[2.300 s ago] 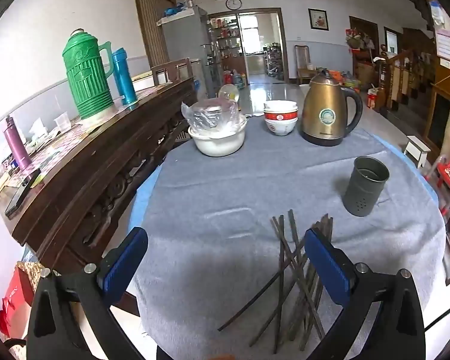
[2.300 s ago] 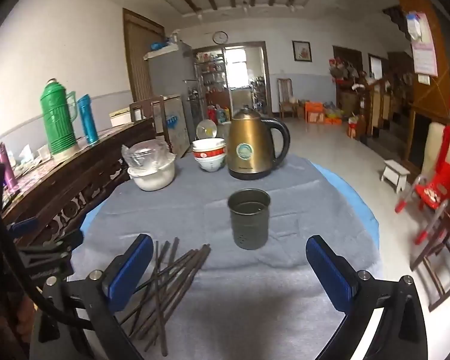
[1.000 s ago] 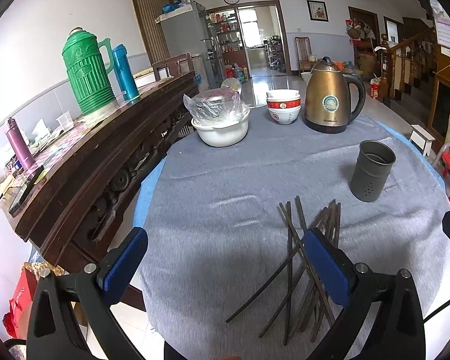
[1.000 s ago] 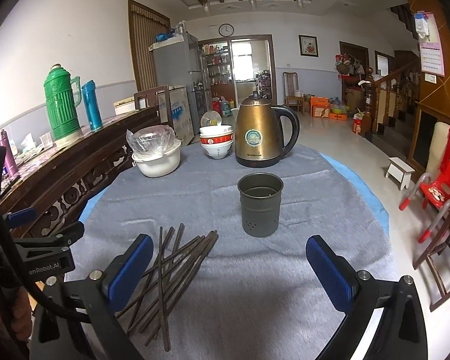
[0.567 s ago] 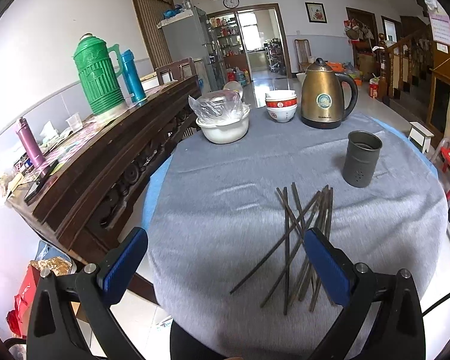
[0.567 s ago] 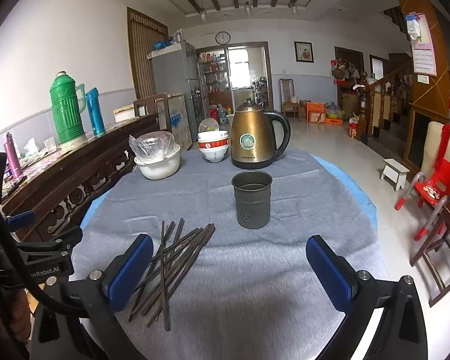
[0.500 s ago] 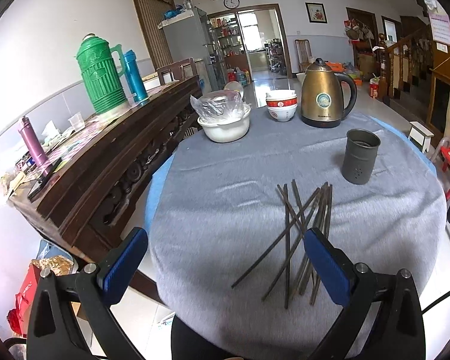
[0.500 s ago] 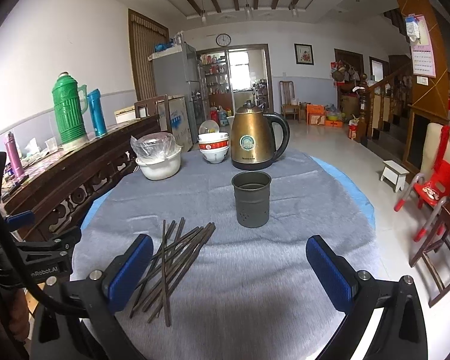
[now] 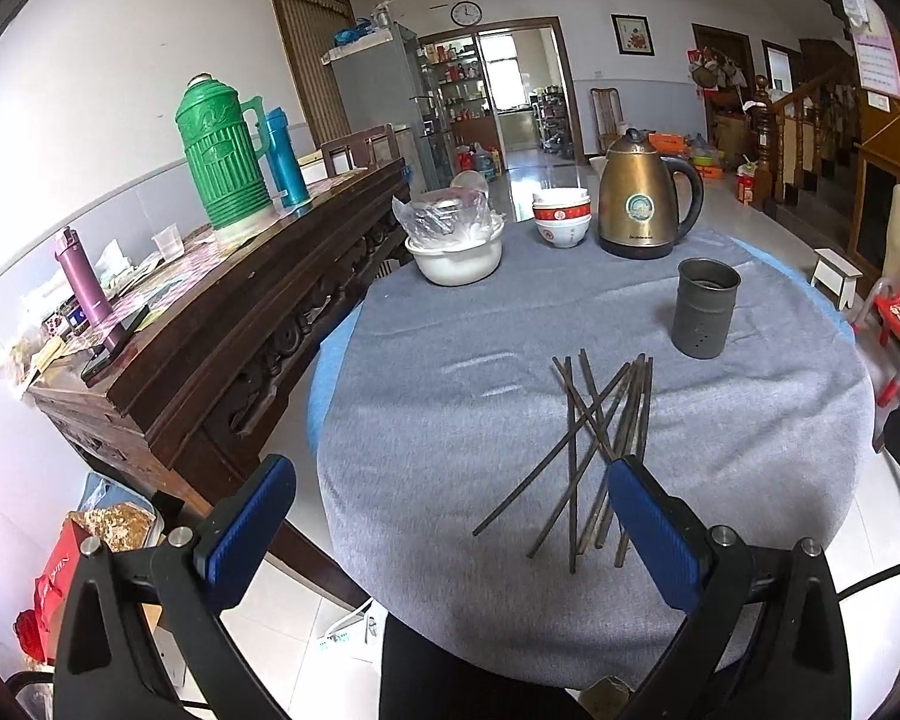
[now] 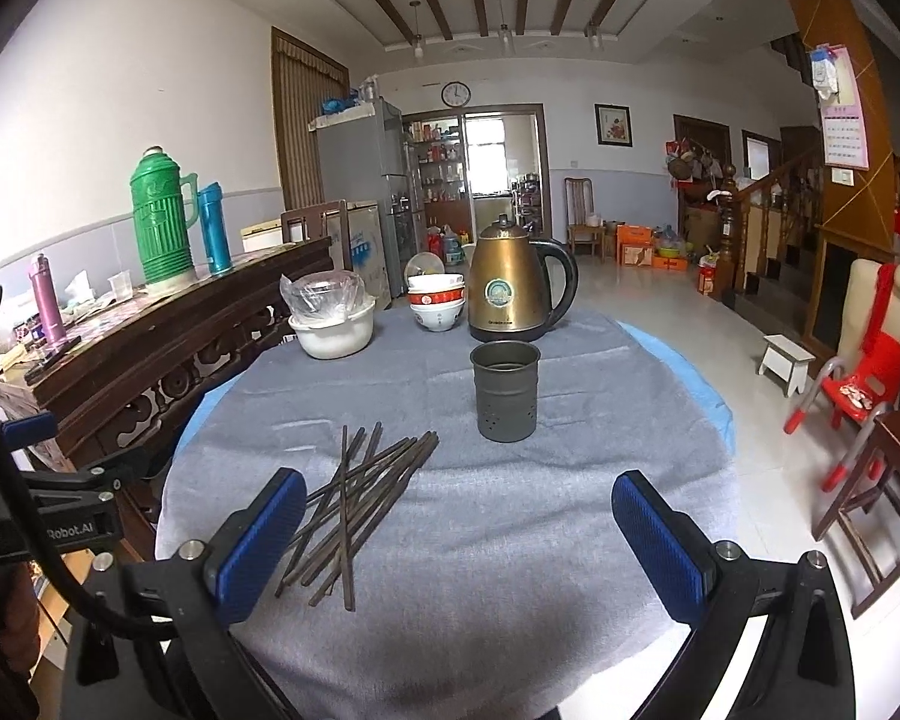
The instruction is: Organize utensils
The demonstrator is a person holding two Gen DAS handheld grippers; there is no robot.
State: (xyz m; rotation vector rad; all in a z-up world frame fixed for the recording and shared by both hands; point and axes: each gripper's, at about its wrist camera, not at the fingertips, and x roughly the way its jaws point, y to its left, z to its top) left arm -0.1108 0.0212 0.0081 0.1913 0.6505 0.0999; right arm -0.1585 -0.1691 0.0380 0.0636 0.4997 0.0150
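Several dark chopsticks [image 9: 594, 438] lie in a loose pile on the grey cloth of the round table [image 9: 438, 420]; they also show in the right wrist view [image 10: 360, 498]. A dark metal holder cup [image 9: 705, 307] stands upright behind them, empty as far as I can see, and shows in the right wrist view [image 10: 506, 391]. My left gripper [image 9: 450, 528] is open and empty, held above the table's near edge, short of the pile. My right gripper [image 10: 459, 546] is open and empty, above the near cloth right of the pile.
A gold kettle [image 9: 645, 204], stacked bowls [image 9: 561, 219] and a white bowl with a plastic bag [image 9: 455, 246] stand at the table's far side. A dark wooden sideboard [image 9: 210, 312] with a green thermos [image 9: 222, 156] runs along the left. Red chair [image 10: 864, 378] at right.
Both grippers have pulled back and risen from the table; the chopsticks and cup look smaller and farther. Both stay open. Nothing on the table has moved.
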